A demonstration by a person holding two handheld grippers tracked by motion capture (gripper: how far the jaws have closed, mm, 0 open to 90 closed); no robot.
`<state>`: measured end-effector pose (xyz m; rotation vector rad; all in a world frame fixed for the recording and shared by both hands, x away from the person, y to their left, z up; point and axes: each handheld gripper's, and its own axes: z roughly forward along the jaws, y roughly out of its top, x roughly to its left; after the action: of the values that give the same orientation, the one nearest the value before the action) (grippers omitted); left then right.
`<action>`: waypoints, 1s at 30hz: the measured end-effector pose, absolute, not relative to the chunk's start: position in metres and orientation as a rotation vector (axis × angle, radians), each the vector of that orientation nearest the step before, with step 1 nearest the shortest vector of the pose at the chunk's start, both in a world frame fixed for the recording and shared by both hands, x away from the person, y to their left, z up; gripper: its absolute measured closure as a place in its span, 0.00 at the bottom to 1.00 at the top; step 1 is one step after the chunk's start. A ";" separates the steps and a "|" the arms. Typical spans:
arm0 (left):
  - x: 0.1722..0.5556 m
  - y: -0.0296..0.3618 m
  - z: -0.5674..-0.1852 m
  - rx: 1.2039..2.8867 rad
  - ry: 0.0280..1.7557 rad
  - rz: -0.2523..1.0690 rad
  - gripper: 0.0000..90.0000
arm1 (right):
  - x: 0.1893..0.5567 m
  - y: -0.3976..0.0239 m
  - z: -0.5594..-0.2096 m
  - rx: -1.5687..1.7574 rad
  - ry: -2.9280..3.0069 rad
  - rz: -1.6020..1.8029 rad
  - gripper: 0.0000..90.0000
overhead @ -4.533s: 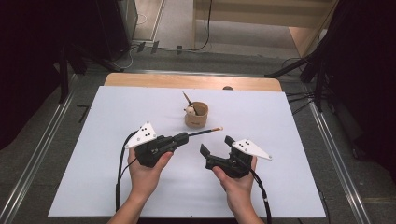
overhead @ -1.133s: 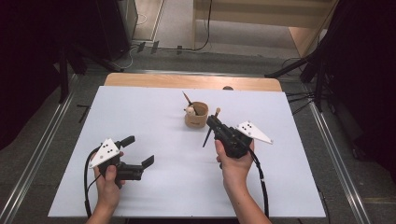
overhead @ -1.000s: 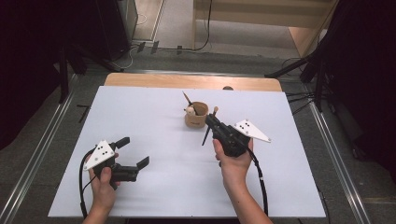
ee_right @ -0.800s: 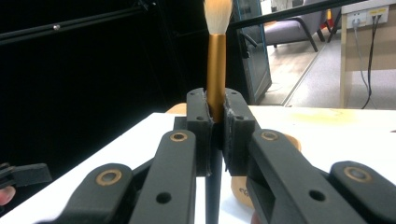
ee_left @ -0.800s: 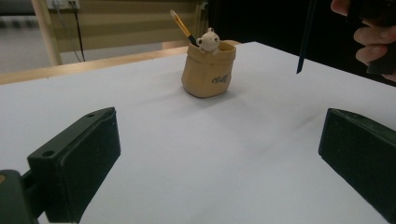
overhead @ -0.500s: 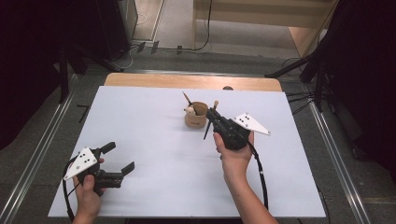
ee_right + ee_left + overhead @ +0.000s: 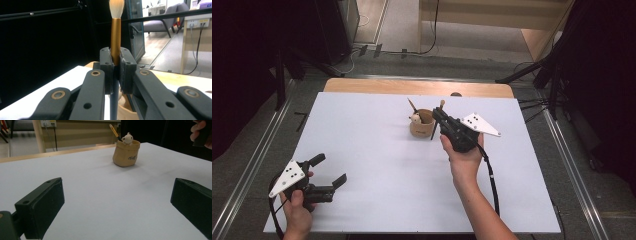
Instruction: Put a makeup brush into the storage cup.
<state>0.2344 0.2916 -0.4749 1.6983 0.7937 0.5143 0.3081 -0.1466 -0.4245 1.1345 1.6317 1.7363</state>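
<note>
Centrally, near the tan pot [image 7: 422, 123]: right hand-held gripper [image 7: 115, 62] pinching a brush [image 7: 115, 37], light, stiff, slippery, at its gold ferrule, keeping off the soft bristles. Lower left: left hand-held gripper [image 7: 330, 169] resting spread, holding nothing.

Left hand-held gripper [image 7: 328, 170] low, jaws wide apart; right hand-held gripper [image 7: 438, 116] clamped tight (arm extended fwd).
</note>
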 end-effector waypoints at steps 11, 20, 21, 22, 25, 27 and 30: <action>0.232 0.306 -0.478 1.694 0.826 0.523 0.00 | 0.319 -0.148 -0.421 1.110 1.592 1.725 0.94; 0.233 0.312 -0.479 1.683 0.841 0.523 0.00 | 0.333 -0.151 -0.418 1.113 1.580 1.701 0.94; 0.233 0.312 -0.479 1.681 0.840 0.521 0.00 | 0.334 -0.151 -0.418 1.116 1.582 1.699 0.94; 0.233 0.312 -0.479 1.680 0.838 0.520 0.00 | 0.336 -0.151 -0.419 1.122 1.585 1.695 0.94; 0.232 0.313 -0.478 1.668 0.836 0.524 0.00 | 0.341 -0.150 -0.419 1.129 1.586 1.689 0.94; 0.232 0.313 -0.478 1.665 0.836 0.527 0.00 | 0.345 -0.149 -0.418 1.120 1.580 1.688 0.94; 0.232 0.313 -0.479 1.672 0.839 0.525 0.00 | 0.349 -0.149 -0.419 1.127 1.580 1.693 0.94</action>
<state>0.2317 0.3131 -0.4786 1.6721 0.8392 0.5248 0.3485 -0.1489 -0.4190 1.1273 1.5797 1.6930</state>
